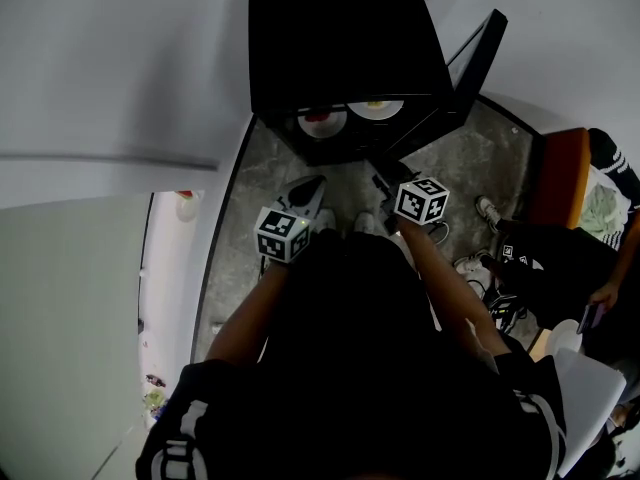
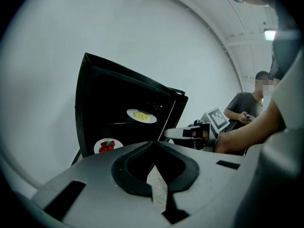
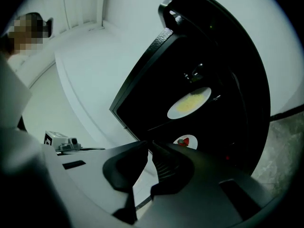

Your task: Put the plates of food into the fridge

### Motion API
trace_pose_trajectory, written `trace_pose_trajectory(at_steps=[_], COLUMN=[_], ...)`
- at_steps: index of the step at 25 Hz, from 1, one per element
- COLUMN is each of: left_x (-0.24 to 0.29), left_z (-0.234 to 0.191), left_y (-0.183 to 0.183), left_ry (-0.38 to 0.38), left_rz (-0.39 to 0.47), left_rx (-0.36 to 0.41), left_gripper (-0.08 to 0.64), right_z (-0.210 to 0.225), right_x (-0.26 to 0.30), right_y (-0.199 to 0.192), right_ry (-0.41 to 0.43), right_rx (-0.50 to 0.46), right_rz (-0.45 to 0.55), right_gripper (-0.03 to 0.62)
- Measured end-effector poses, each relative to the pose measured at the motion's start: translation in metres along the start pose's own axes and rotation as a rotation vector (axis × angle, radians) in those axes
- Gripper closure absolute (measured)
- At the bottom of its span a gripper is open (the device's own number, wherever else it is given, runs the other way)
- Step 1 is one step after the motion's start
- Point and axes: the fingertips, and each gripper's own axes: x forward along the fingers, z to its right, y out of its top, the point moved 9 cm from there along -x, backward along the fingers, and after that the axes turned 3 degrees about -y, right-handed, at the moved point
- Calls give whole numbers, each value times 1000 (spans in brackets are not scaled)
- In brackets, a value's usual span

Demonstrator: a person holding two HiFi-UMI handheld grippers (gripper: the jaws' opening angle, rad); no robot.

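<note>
Inspecting from above a black mini fridge (image 1: 340,38), which sits on a speckled grey floor (image 1: 245,203) at the foot of a white wall (image 1: 120,58). Its door (image 1: 478,53) stands swung open on the right side, and the opening faces me.

Task items: both plates are inside the fridge. The plate of yellow food (image 2: 141,115) lies on the upper shelf. The plate of strawberries (image 2: 108,146) lies lower down and to the left of it. Both sit flat and well apart from my jaws.

Left gripper (image 2: 153,145): jaws clenched tip to tip, nothing between them. It is held near me, on the left in front of the opening, and touches neither plate.

Right gripper (image 3: 148,145): jaws likewise pressed together and empty. It is held to the right of the left one, nearer the open door, with its marker cube (image 1: 420,200) uppermost. From its own view both plates show past the closed tips, the yellow one above the red.

Surroundings: the open door is the nearest thing on the right, just beyond the right gripper. Further right are an orange chair (image 1: 560,173), a bystander in dark clothes (image 1: 545,268) holding a small device, and a pair of light shoes (image 1: 488,211) on the floor. On the left a pale flat surface (image 1: 70,298) runs along the near side, well apart from the fridge. My own dark sleeves and torso fill the near part of the head view and hide the floor under me.
</note>
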Motion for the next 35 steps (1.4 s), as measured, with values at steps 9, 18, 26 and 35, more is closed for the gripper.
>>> trace_pose_trajectory(at_steps=[9,18,26,35], left_x=[4,5,6,9], left_z=[3,11,12,15], left_y=[7,27,33,38], left_ry=[8,-14,-8,-13], left_rz=[6,128,143,153], left_rx=[29,89,127,138], left_gripper=[540,539,538,540], right_z=[-22,-38,-58,-64], right_x=[-8,-20,-27,-32], right_y=[15,31,45,47], right_ry=[-25,-18,-4,6], right_rx=[-177,-272,-374,-404], right_rz=[34,90,144,159], right_gripper=[548,548,548,555])
